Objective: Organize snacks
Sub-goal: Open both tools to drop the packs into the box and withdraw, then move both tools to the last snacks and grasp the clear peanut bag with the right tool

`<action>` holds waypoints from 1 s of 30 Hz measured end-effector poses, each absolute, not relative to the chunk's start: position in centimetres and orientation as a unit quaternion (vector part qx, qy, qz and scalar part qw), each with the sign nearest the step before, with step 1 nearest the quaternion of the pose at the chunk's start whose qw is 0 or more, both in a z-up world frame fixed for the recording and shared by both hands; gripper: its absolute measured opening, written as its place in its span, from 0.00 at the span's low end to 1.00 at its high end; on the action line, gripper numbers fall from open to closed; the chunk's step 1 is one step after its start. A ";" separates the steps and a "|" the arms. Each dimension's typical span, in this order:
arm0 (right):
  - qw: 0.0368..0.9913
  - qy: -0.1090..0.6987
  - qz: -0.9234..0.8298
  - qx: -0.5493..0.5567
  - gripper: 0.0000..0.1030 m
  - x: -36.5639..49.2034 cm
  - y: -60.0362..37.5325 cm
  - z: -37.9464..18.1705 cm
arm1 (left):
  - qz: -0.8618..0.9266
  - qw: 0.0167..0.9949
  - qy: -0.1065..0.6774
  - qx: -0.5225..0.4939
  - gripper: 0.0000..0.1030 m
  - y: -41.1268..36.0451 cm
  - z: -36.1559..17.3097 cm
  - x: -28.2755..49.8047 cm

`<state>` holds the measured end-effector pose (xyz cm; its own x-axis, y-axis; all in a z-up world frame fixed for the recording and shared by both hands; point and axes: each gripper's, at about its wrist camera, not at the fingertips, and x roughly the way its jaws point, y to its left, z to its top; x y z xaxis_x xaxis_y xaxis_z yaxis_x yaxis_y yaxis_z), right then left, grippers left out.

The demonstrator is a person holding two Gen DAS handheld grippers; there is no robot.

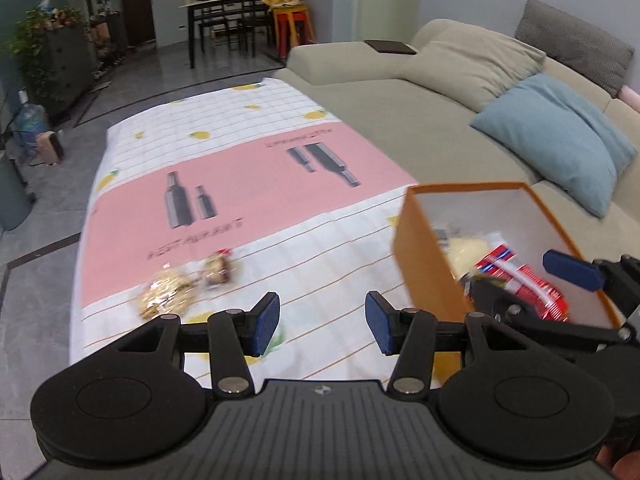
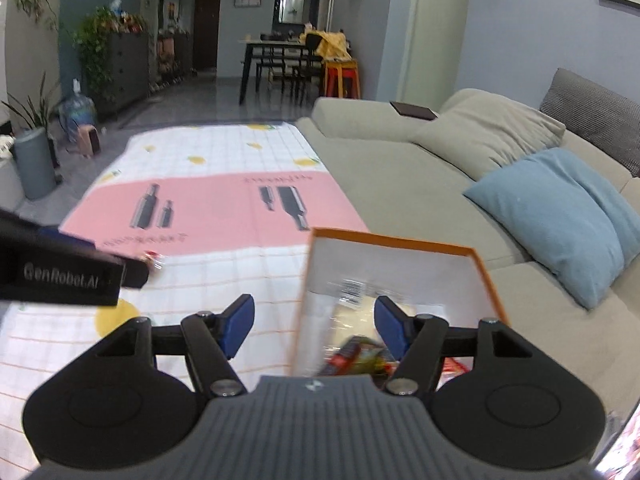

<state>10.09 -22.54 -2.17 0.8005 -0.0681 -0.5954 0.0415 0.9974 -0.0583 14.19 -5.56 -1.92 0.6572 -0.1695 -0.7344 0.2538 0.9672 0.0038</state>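
Both hand-held grippers, left [image 1: 322, 322] and right [image 2: 314, 326], hang spread and empty above the counter [image 1: 320, 248]; snacks [image 1: 516, 276] fill the box [image 1: 424, 256].

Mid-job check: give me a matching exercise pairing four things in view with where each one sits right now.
Things:
1. red snack packet
2. two clear-wrapped snacks
3. light blue cushion
4. orange cardboard box

Places:
A. on the beige sofa
B. inside the box
C. loose on the tablecloth, at the pink band's edge
D. standing on the tablecloth beside the sofa

Pairs: 1-B, 2-C, 3-A, 4-D
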 end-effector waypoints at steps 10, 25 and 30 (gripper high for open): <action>0.942 0.333 0.036 -0.021 0.70 9.7 -16.1 -4.1 | -0.080 0.908 0.407 0.054 0.58 0.8 -5.4 12.7; 0.906 0.403 0.106 -0.070 0.72 13.8 -9.9 -9.9 | -0.047 0.899 0.435 0.011 0.59 7.2 -9.4 15.7; 0.904 0.412 0.104 -0.054 0.73 16.0 -9.4 -11.0 | -0.046 0.902 0.430 -0.001 0.64 8.5 -10.5 17.4</action>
